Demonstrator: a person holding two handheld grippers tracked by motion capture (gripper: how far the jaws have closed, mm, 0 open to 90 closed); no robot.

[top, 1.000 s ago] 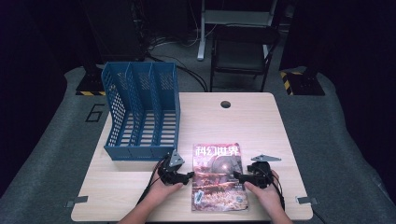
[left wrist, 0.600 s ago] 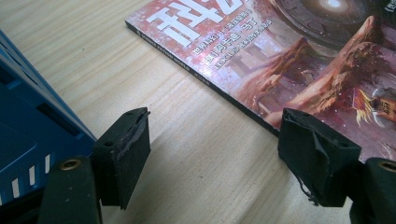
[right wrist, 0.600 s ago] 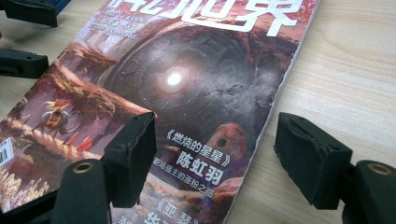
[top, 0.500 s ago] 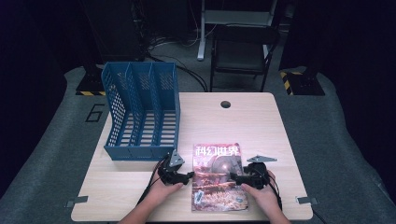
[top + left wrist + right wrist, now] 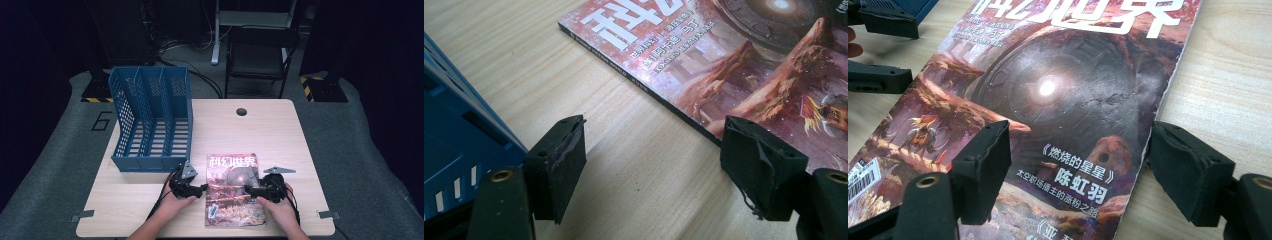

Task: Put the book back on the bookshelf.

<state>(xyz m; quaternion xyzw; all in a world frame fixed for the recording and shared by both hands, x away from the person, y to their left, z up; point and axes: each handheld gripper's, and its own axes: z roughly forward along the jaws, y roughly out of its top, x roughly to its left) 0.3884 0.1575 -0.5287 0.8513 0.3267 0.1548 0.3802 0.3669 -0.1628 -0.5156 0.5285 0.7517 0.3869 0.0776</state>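
Both jaws stand wide and hold nothing; left gripper [image 5: 651, 165] should close on the magazine [image 5: 744, 65] spine edge under its right jaw; right gripper [image 5: 1078, 170] straddles the open edge, so lift level.

Both grippers black w/ padded block jaws, brass-ringed screw holes, grey triangular top plates, black cables.

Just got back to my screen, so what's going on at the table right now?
A person holds a gripper in each hand at either side of a magazine lying flat on the table. The left gripper is open at the spine edge, one jaw over bare wood and the other at the cover's edge. The right gripper is open too, straddling the opposite edge, one jaw over the cover. Neither has closed on it yet. A blue file rack stands behind the left gripper.
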